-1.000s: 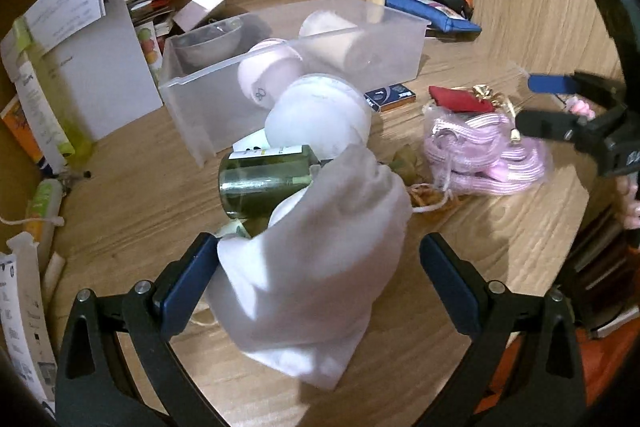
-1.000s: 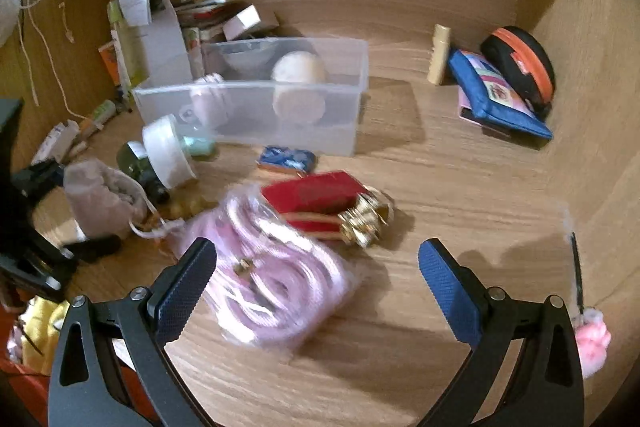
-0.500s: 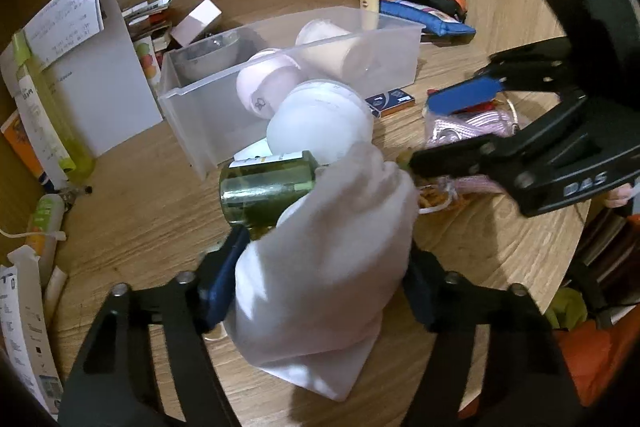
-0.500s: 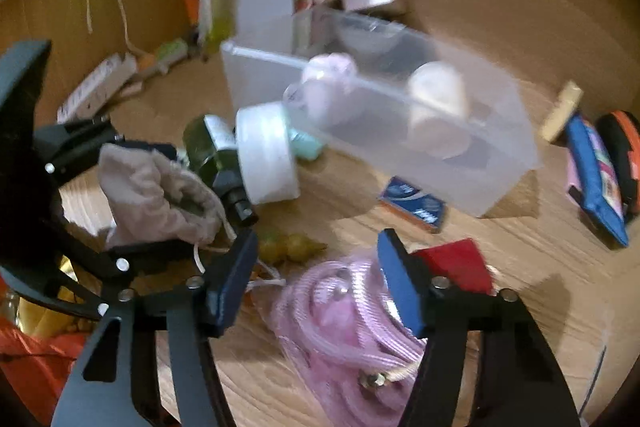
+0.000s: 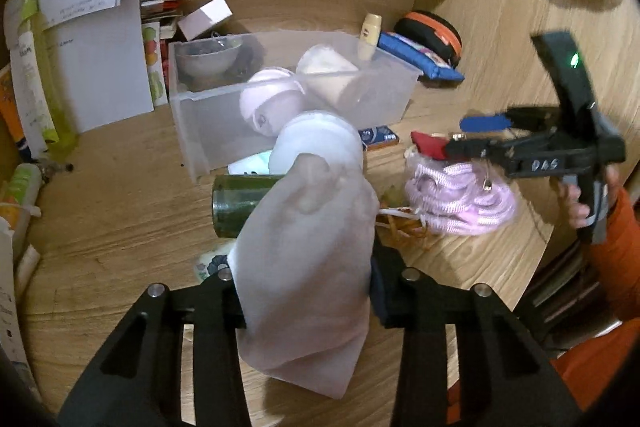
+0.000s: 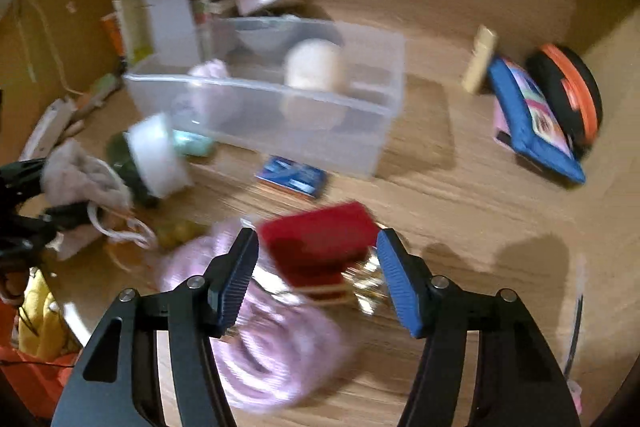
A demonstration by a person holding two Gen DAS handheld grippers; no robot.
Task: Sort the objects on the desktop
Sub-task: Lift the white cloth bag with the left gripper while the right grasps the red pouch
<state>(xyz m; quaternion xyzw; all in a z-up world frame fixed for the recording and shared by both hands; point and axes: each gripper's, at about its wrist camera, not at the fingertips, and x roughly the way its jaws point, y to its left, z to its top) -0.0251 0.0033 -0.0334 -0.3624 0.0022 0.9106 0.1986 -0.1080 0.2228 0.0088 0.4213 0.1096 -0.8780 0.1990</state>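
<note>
The left gripper [image 5: 306, 291] was closing on the pale cloth pouch [image 5: 308, 267], whose long axis ran away from it toward the far clear bin [image 5: 288, 95]. Farther right, the right gripper [image 6: 316, 279] stood half-open, touching nothing, with the red box [image 6: 320, 247] between its fingers, beside pink cord [image 6: 272, 339].

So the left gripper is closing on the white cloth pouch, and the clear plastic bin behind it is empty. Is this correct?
Not quite: the clear plastic bin is not empty. The left wrist view shows a grey bowl and two pale round containers inside it. The rest holds: the left gripper is closing, with the white cloth pouch between its jaws.
</note>
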